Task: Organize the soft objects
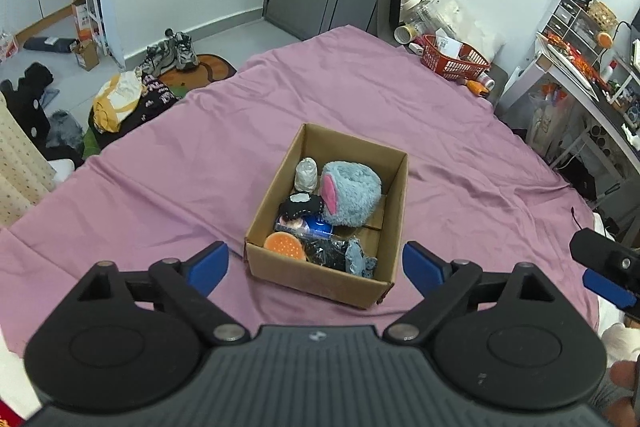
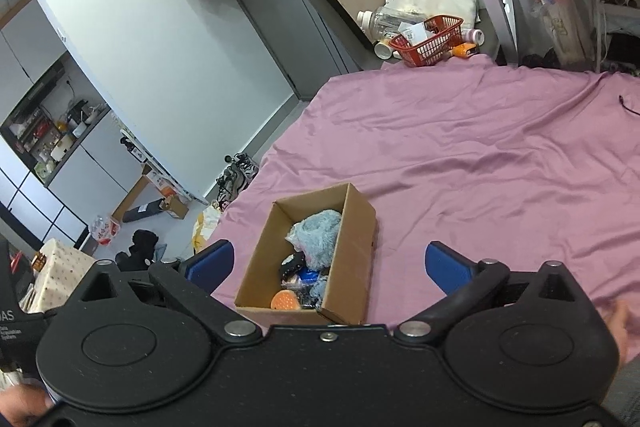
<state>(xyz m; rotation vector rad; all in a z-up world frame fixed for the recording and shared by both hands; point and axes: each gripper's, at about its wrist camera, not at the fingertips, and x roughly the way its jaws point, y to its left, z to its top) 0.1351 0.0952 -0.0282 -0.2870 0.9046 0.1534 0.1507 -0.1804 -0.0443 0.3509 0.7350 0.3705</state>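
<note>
Both our grippers hang empty above the cardboard box (image 1: pixel 384 223).

Left gripper (image 1: pixel 316 265) and right gripper (image 2: pixel 330 263) gape wide; the blue plush (image 1: pixel 352 193) lies beyond our fingertips.

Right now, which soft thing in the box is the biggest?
The fluffy blue plush with the pink patch; it dwarfs the orange ball and the black toy.
</note>
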